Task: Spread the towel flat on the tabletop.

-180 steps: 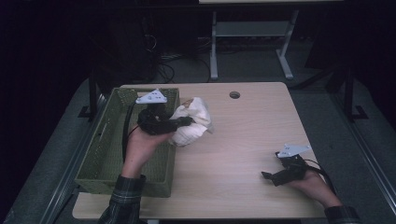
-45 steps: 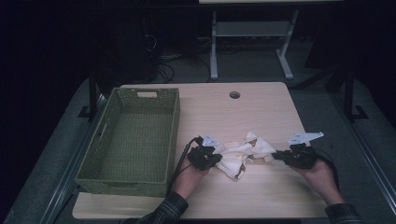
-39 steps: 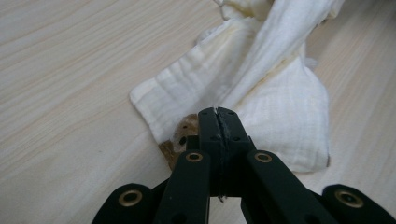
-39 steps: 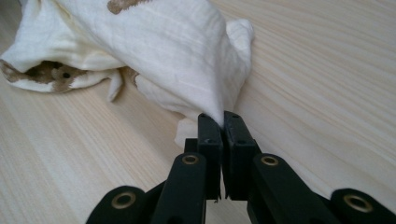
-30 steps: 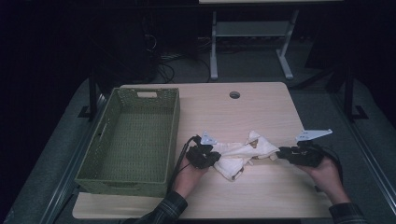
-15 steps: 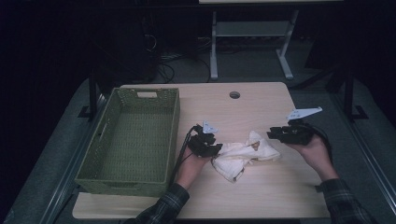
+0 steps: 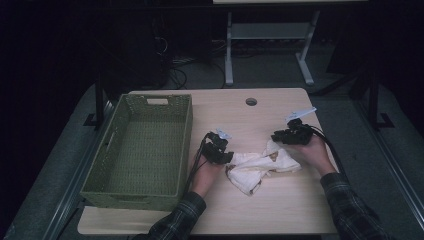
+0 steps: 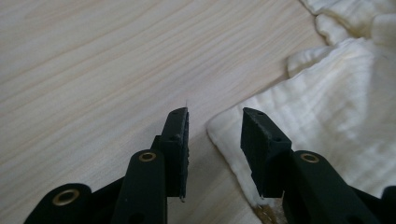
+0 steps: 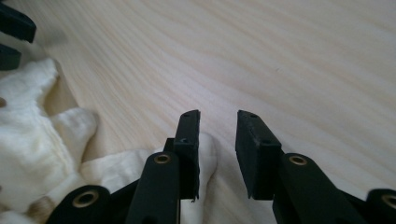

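A cream cloth point(image 7: 260, 167) lies crumpled on the wooden table point(image 7: 280, 210), between the two hands. My left gripper point(image 7: 227, 156) is at the cloth's left end. Its jaws have just been opening and now stand apart. In the left gripper view, the cloth's point(image 8: 327, 102) corner edge lies under the gap of that gripper point(image 8: 215, 140), unpressed. My right gripper point(image 7: 279, 136) hovers at the cloth's far right corner. In the right gripper view, that gripper point(image 9: 217, 149) is open with a fold of cloth point(image 9: 32, 126) under its left jaw.
An empty green woven basket point(image 7: 187, 130) stands on the table's left half, just left of my left hand. A round cable hole point(image 7: 251, 101) is near the far edge. Bare wood lies in front of the cloth and to the right.
My right gripper has moved left and toward the far side. The left gripper has shifted slightly farther away and let go of the cloth, which now lies slack instead of stretched.
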### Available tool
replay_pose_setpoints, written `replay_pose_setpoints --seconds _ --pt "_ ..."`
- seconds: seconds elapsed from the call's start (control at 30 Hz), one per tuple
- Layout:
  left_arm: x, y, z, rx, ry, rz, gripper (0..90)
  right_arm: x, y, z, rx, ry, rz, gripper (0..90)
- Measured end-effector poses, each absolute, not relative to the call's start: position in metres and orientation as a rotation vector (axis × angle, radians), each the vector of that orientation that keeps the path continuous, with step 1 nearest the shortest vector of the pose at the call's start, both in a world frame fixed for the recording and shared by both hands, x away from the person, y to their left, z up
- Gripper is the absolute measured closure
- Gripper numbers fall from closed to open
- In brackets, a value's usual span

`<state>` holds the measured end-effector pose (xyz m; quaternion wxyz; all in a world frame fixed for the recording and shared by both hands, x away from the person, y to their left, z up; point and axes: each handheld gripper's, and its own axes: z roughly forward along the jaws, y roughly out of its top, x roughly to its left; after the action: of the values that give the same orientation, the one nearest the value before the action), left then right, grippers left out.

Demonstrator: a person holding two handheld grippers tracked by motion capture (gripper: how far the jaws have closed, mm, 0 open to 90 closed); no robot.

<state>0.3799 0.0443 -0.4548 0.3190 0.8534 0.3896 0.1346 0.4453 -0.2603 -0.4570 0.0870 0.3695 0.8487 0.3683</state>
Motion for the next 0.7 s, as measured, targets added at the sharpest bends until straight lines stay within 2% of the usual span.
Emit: replay_pose_setpoints --seconds 0.13,0.27,0.3,0.43,0.7 --pt "0.381 0.042 -0.461 2.247 1.029 0.33 62.6 0.448 -0.255 -0.464 1.083 2.549 1.072 71.8" --pt "0.382 0.042 -0.463 2.248 1.015 0.338 66.0 0.449 -0.252 -0.469 1.094 2.556 1.043 78.7" --pt "0.382 0.042 -0.463 2.243 1.013 0.326 67.8 0.448 -0.252 -0.469 1.098 2.56 1.053 81.6" --pt "0.381 0.04 -0.463 2.251 0.99 0.284 85.1 0.446 -0.25 -0.469 1.083 2.561 1.05 87.0" --pt "0.384 0.044 -0.452 2.186 1.011 0.271 87.6 0.442 -0.268 -0.455 1.099 2.499 1.087 87.5"
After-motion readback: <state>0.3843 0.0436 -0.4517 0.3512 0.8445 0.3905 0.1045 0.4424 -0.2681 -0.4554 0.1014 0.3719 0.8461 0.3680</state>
